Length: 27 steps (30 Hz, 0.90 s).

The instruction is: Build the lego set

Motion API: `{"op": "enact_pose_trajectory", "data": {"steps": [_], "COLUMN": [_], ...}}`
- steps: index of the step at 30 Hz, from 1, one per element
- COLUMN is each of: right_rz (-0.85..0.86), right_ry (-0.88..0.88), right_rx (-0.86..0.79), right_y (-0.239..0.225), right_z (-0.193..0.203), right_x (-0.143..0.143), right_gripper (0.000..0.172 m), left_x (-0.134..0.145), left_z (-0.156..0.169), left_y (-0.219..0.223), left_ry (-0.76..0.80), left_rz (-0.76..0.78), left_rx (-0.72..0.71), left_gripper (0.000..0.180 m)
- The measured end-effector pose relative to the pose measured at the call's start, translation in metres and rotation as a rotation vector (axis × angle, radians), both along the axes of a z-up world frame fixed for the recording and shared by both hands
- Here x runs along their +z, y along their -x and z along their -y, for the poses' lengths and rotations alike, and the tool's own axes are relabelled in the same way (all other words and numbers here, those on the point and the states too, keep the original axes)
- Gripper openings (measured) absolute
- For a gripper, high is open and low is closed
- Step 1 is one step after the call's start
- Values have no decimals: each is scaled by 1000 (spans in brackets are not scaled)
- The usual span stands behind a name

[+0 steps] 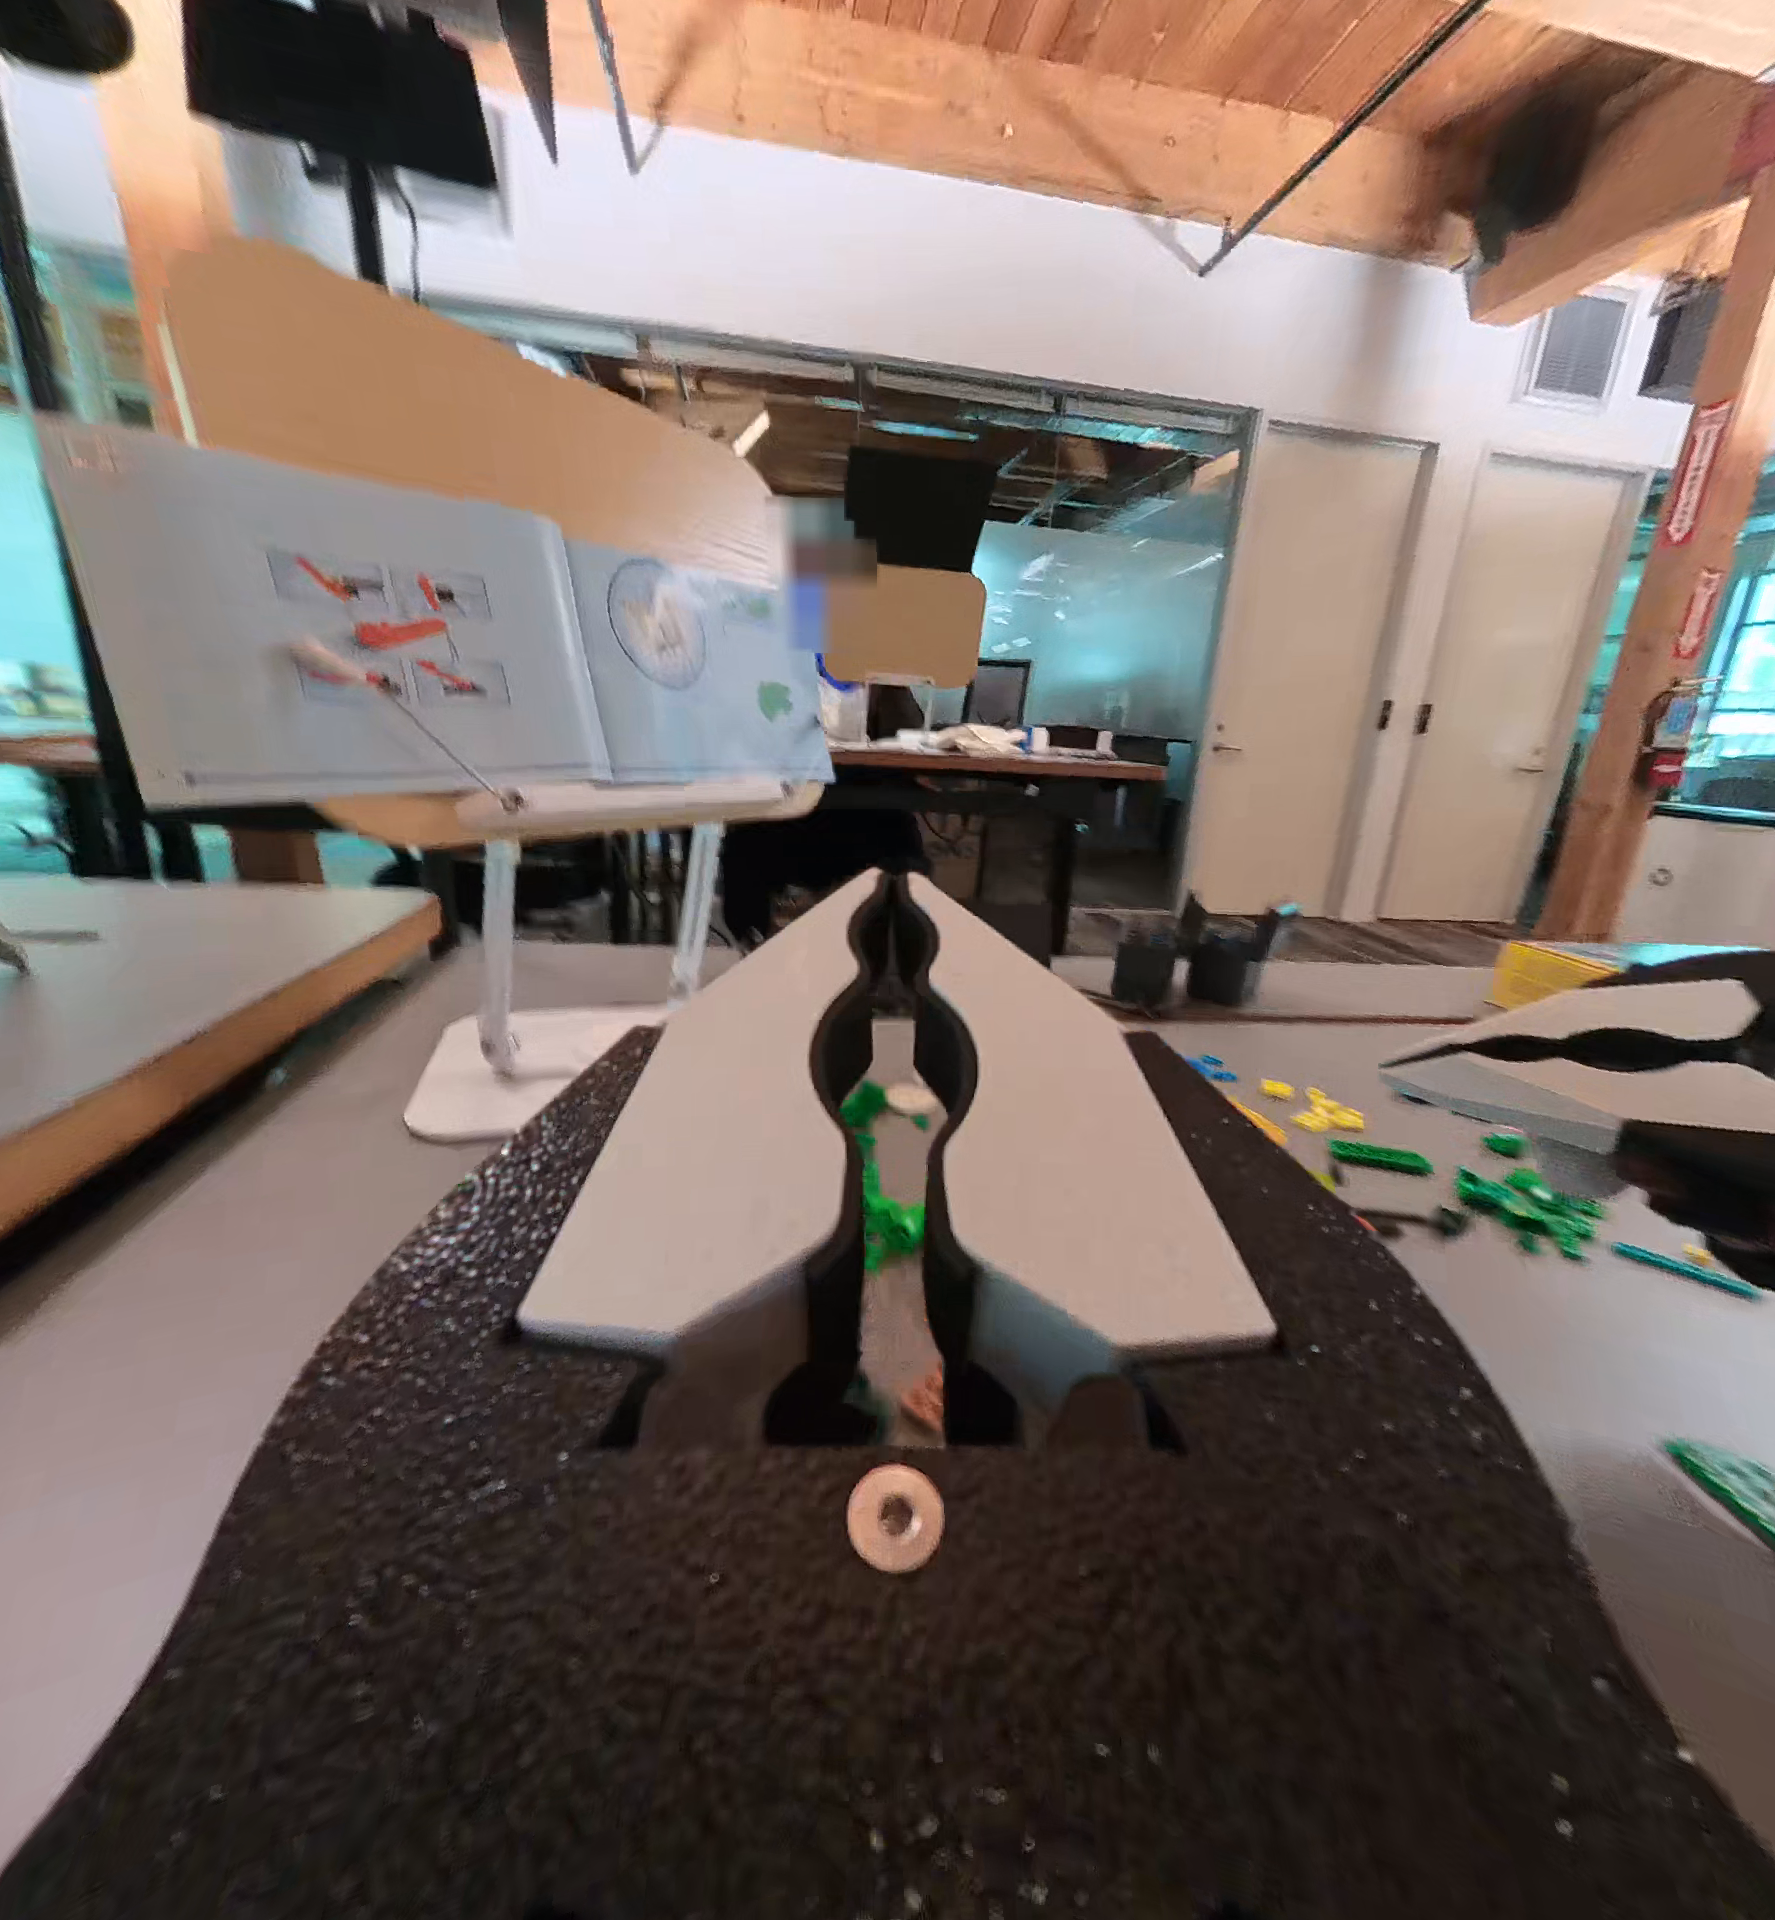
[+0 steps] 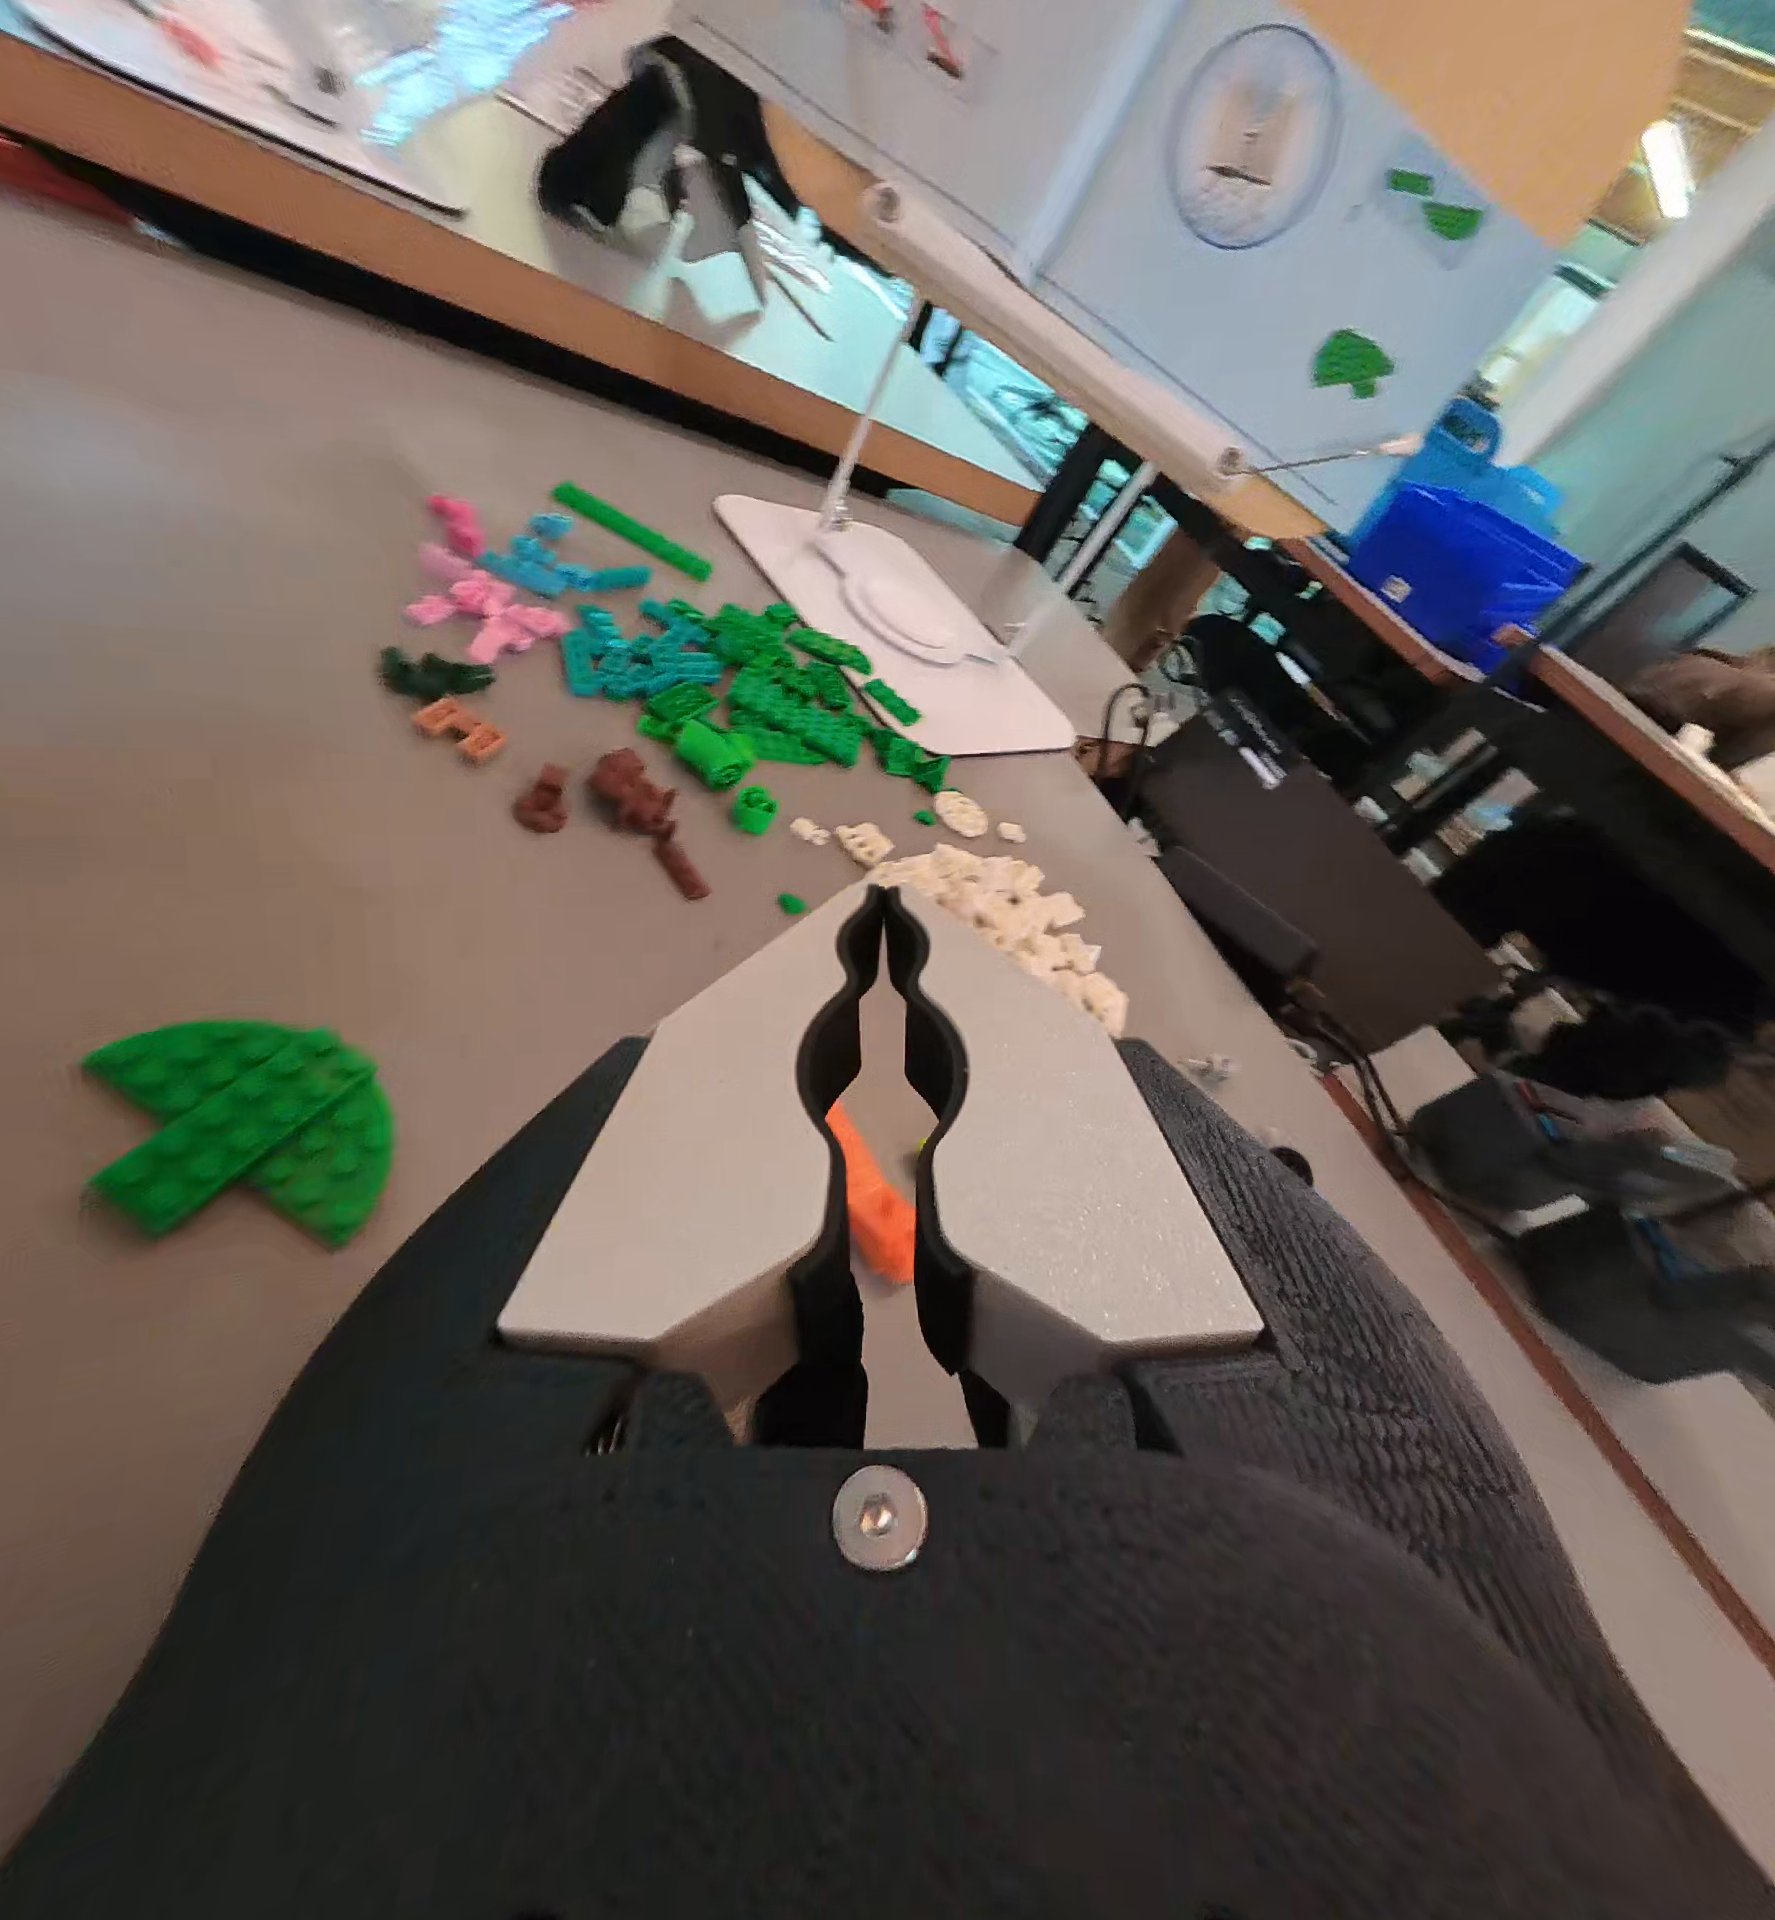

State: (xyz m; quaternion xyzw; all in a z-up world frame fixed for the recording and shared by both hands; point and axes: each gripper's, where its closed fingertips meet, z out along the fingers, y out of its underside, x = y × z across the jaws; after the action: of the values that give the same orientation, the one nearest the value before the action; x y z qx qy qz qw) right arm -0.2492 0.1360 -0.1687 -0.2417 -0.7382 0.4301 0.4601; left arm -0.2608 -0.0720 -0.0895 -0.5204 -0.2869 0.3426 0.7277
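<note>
Far left on the grey table (image 2: 187, 831): a flat green plate piece (image 2: 239, 1127), shaped like a half-round with a bar across it, lying alone. Further along, loose bricks in clusters: pink (image 2: 478, 603), teal (image 2: 613, 655), green (image 2: 779, 696), brown (image 2: 634, 800), then a cream heap (image 2: 1018, 914) just beyond the right gripper (image 2: 885, 902). Right gripper fingertips clenched tip to tip, nothing pinched between them, hovering above the table; orange piece (image 2: 878, 1205) glimpsed through the slot lower down, apart from the tips. Behind, a white stand (image 2: 914, 623) carrying an open booklet (image 1: 343, 623) with pictured steps. Left gripper (image 1: 891, 883) raised, tips likewise clenched on air, green bricks (image 1: 888, 1216) seen below through its slot. Off to its right, more green and yellow bricks (image 1: 1324, 1112) scattered, the right gripper just beside them.
</note>
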Motion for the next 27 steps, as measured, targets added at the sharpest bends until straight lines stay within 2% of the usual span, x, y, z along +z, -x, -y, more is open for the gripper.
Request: {"op": "enact_pose_trajectory", "data": {"steps": [2,5,7,8,11,14,16,18,20,23,27], "right_rz": [-42,-89,-87,-72,-43,-78,-51,-80,-98,-139,-227], "right_ry": [20,151,247,283,248,78,28,-9,-58,-95,-185], "right_rx": [-42,-37,-13,24,151,219,235,241,236,216,158], "right_y": [21,65,98,112,149,183,207,227,246,265,280], "right_z": [2,15,29,42,96,147,176,200,219,240,255], "right_x": [14,48,70,79,98,104,102,104,98,90,85], "right_gripper": [0,0,1,8,25,35,44,43,44,42,35], "left_x": [16,26,22,18,5,9,18,10,-2,-17,-20], "left_z": [-9,-28,-43,-50,-53,-22,28,78,113,129,119], "left_y": [18,55,79,90,111,125,142,162,178,194,197], "left_ry": [18,103,165,194,215,179,119,117,139,91,134], "left_rz": [-108,-232,-306,-331,-339,-358,-346,-306,-264,-185,-196], "left_rx": [53,145,202,219,252,295,388,489,569,587,573], "left_gripper": [0,0,0,0,0,0,0,0,0,0,0]}}
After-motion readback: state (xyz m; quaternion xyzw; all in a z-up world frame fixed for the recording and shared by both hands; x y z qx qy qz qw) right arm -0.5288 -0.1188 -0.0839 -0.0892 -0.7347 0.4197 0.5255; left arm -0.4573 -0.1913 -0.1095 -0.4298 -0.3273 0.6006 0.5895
